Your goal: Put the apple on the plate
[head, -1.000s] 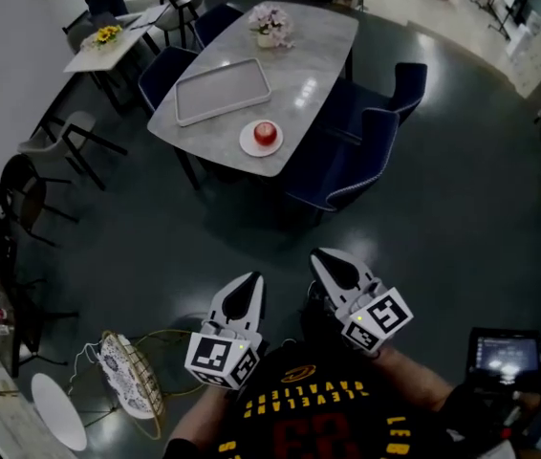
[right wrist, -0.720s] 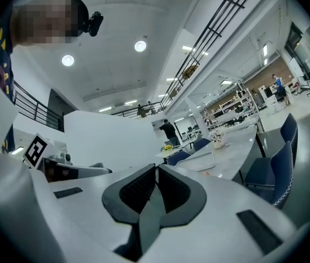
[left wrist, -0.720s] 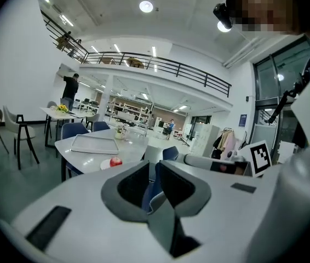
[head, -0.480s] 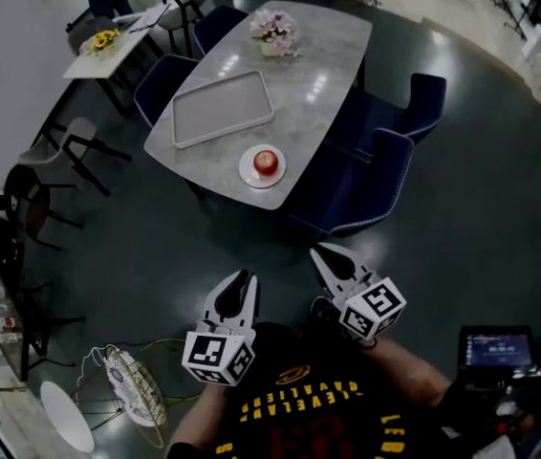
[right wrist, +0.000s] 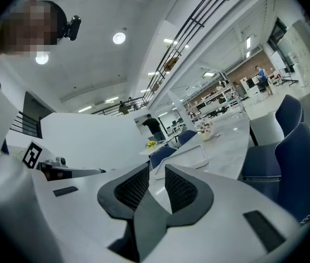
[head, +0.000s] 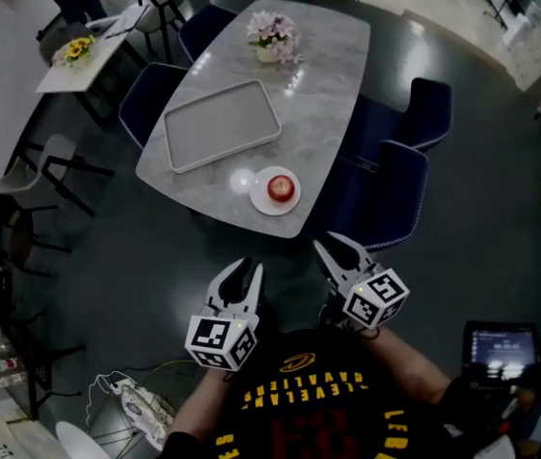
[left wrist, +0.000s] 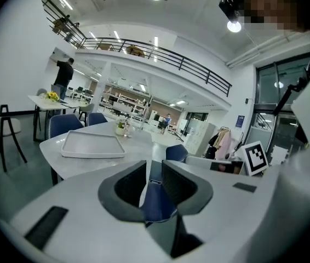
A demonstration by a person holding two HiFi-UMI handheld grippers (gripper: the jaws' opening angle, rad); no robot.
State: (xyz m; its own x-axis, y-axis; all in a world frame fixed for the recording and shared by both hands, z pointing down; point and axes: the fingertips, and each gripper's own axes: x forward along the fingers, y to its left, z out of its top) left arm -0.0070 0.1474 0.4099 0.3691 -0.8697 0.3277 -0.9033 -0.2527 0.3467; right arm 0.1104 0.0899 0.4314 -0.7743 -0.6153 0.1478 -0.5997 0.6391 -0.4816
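A red apple (head: 279,187) rests on a white plate (head: 261,200) near the front corner of the grey marble table (head: 328,55). Both grippers hang over the dark floor, short of the table and apart from the apple. My left gripper (head: 242,273) (left wrist: 155,171) points toward the table; its jaws have just been opening and nothing is between them. My right gripper (head: 335,250) (right wrist: 156,182) shows a narrow gap between its ribbed pads (right wrist: 181,189), also empty. Neither gripper view shows the apple.
A large grey tray (head: 221,124) (left wrist: 92,145) (right wrist: 190,155) lies mid-table, a flower pot (head: 272,32) beyond it. Blue chairs (head: 385,194) (head: 423,113) line the table's right side, others the left. A small table with yellow flowers (head: 77,51) stands far left. A lit screen (head: 500,350) sits lower right.
The table, plate and apple have come closer as I moved forward. Both grippers advanced toward the table. The left gripper's jaws have parted.
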